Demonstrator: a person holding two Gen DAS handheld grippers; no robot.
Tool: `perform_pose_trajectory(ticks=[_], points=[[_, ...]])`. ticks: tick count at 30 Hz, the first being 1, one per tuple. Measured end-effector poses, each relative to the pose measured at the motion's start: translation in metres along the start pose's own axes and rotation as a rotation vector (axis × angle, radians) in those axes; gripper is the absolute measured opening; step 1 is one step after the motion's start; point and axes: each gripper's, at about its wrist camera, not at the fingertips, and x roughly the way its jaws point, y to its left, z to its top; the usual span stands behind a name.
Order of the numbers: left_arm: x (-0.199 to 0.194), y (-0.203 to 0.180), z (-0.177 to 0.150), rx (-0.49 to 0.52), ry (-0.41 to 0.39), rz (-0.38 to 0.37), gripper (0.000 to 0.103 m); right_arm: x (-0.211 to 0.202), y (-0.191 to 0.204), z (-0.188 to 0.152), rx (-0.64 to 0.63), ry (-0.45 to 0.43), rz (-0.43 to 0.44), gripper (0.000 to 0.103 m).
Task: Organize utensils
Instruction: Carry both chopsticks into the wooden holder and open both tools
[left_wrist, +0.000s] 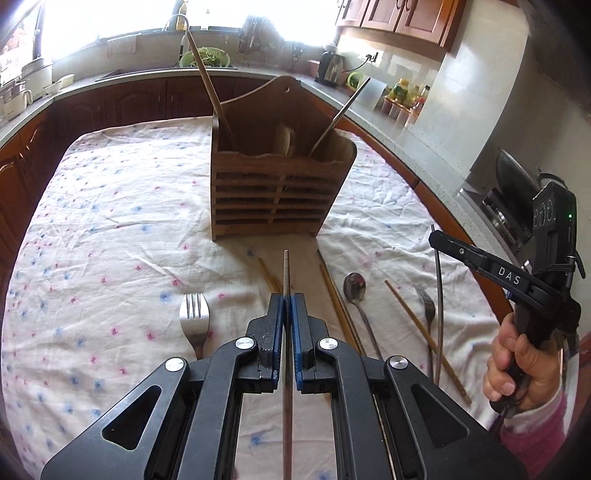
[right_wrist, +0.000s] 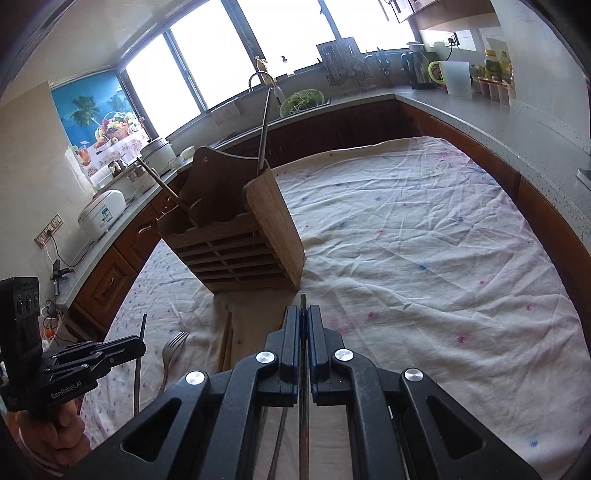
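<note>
A wooden utensil holder (left_wrist: 275, 192) stands on the floral tablecloth (left_wrist: 110, 229), also in the right wrist view (right_wrist: 240, 240). It holds a wooden chopstick (left_wrist: 208, 85) on the left and a metal chopstick (left_wrist: 340, 114) on the right. My left gripper (left_wrist: 287, 306) is shut on a metal chopstick (left_wrist: 286, 273), held above the cloth in front of the holder. My right gripper (right_wrist: 303, 317) is shut on another metal chopstick (right_wrist: 303, 302); from the left wrist view it (left_wrist: 437, 240) holds that chopstick (left_wrist: 439, 295) upright at the right.
On the cloth lie a fork (left_wrist: 194, 321), a spoon (left_wrist: 356, 295), a second fork (left_wrist: 427, 306) and wooden chopsticks (left_wrist: 424, 328) (left_wrist: 338, 299). Kitchen counters (left_wrist: 424, 140) with a kettle (left_wrist: 330, 66) and jars surround the table. The cloth to the right (right_wrist: 424, 240) is bare.
</note>
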Motion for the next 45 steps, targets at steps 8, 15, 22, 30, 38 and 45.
perform_pose_trajectory(ticks=[8, 15, 22, 30, 38, 45], points=[[-0.049, -0.002, -0.003, -0.036, -0.122, -0.060, 0.004, -0.060, 0.022, 0.000, -0.051, -0.137, 0.036, 0.004], [-0.068, -0.003, -0.006, -0.045, -0.183, -0.082, 0.004, -0.091, 0.038, 0.000, -0.103, -0.223, 0.027, 0.004], [-0.076, -0.003, -0.008, -0.046, -0.197, -0.082, 0.004, -0.099, 0.045, 0.001, -0.116, -0.243, 0.039, 0.004], [-0.081, -0.003, -0.011, -0.046, -0.224, -0.082, 0.004, -0.107, 0.051, 0.000, -0.133, -0.267, 0.044, 0.004], [-0.088, -0.003, -0.007, -0.047, -0.259, -0.074, 0.004, -0.110, 0.052, 0.004, -0.135, -0.287, 0.051, 0.004], [-0.097, -0.002, 0.007, -0.044, -0.316, -0.062, 0.004, -0.112, 0.054, 0.013, -0.129, -0.323, 0.052, 0.004]])
